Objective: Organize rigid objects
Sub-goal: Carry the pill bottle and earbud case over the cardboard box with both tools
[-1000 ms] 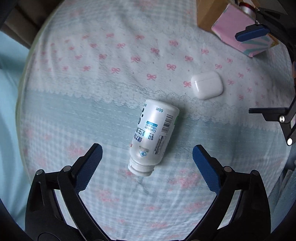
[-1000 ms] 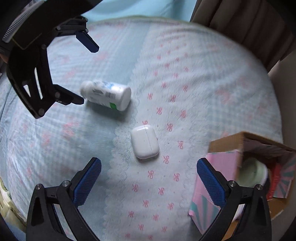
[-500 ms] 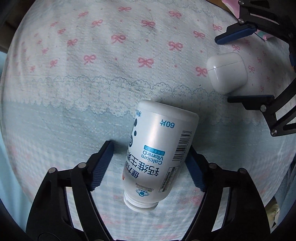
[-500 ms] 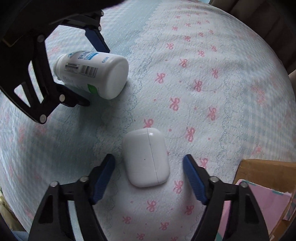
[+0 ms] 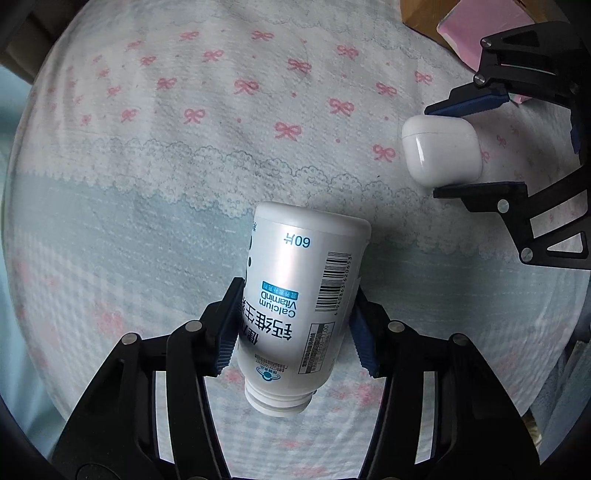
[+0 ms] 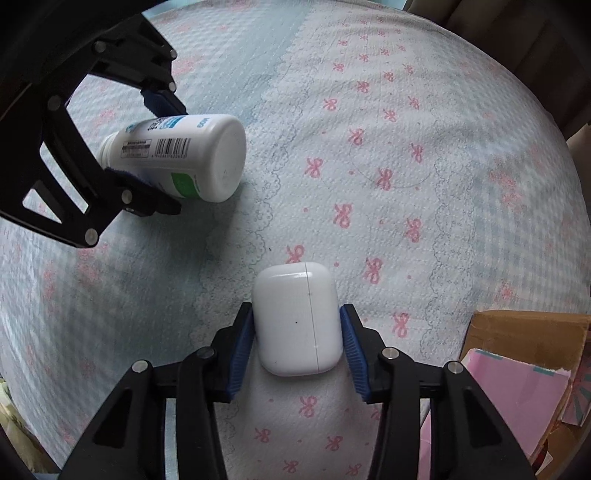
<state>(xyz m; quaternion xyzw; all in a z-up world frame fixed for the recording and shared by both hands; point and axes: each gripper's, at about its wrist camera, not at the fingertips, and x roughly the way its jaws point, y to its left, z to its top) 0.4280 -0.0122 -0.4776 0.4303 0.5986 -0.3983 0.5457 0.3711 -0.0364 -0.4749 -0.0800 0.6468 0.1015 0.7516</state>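
Observation:
A white calcium vitamin bottle (image 5: 295, 295) lies on its side on the bow-print cloth, base pointing away from the camera. My left gripper (image 5: 293, 328) is shut on its body, both blue pads touching. A white earbuds case (image 6: 297, 319) lies flat on the cloth. My right gripper (image 6: 297, 339) is shut on it, a pad on each side. In the left wrist view the case (image 5: 441, 149) sits between the right gripper's fingers at the upper right. In the right wrist view the bottle (image 6: 181, 158) sits in the left gripper at the upper left.
A brown cardboard box (image 6: 528, 332) holding a pink box (image 6: 513, 398) stands at the right edge of the right wrist view; it also shows in the left wrist view (image 5: 476, 26) at the top right. The cloth (image 6: 406, 147) covers a round table.
Both grippers moved down over their objects and closed: the left on the bottle, the right on the earbuds case. Neither object has visibly shifted on the cloth.

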